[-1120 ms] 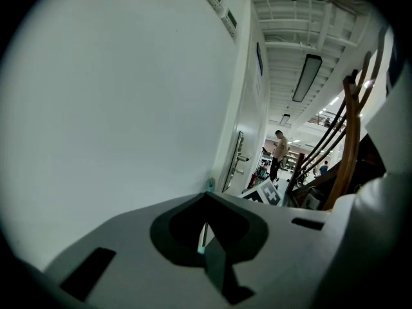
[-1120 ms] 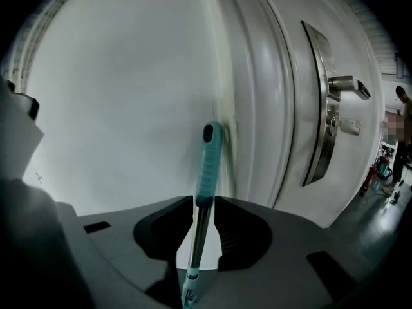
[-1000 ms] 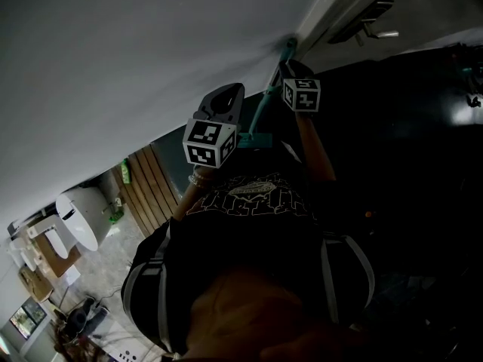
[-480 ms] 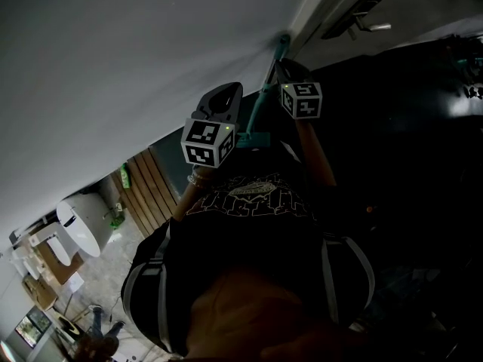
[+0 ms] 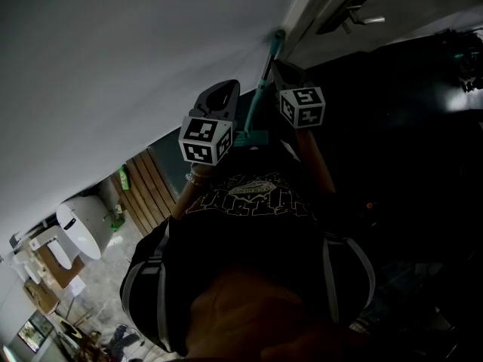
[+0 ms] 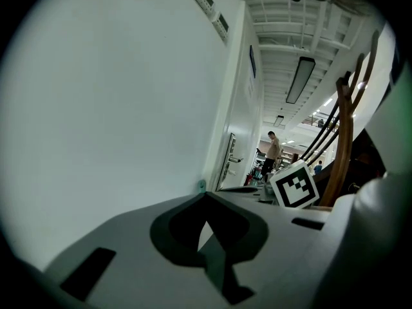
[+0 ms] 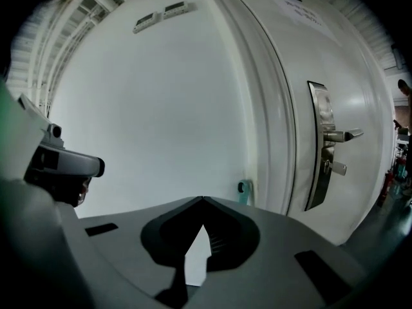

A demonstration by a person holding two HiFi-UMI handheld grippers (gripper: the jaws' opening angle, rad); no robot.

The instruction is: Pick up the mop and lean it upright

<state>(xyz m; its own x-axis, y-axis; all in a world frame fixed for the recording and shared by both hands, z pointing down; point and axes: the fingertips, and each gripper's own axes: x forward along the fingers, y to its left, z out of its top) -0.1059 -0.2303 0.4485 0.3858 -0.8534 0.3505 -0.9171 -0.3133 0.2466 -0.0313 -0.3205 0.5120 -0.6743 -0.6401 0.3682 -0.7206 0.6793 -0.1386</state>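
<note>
we've got the teal mop (image 5: 260, 89) leaning upright on the wall (image 5: 136, 51) just beside the door (image 7: 335, 76), our left gripper (image 5: 220, 96) and right gripper (image 5: 285, 72) near that door, both sets of fingers clenched empty

The mop (image 5: 263, 81) is teal, the wall (image 5: 113, 51) white

Mop (image 5: 260, 89): slim teal shaft, tilted, leaning against the white wall (image 5: 113, 51). Its loop-shaped teal tip touches the wall just beside the door frame (image 5: 309, 6). A teal crosspiece sits lower on the shaft. The lower end is out of sight.
</note>
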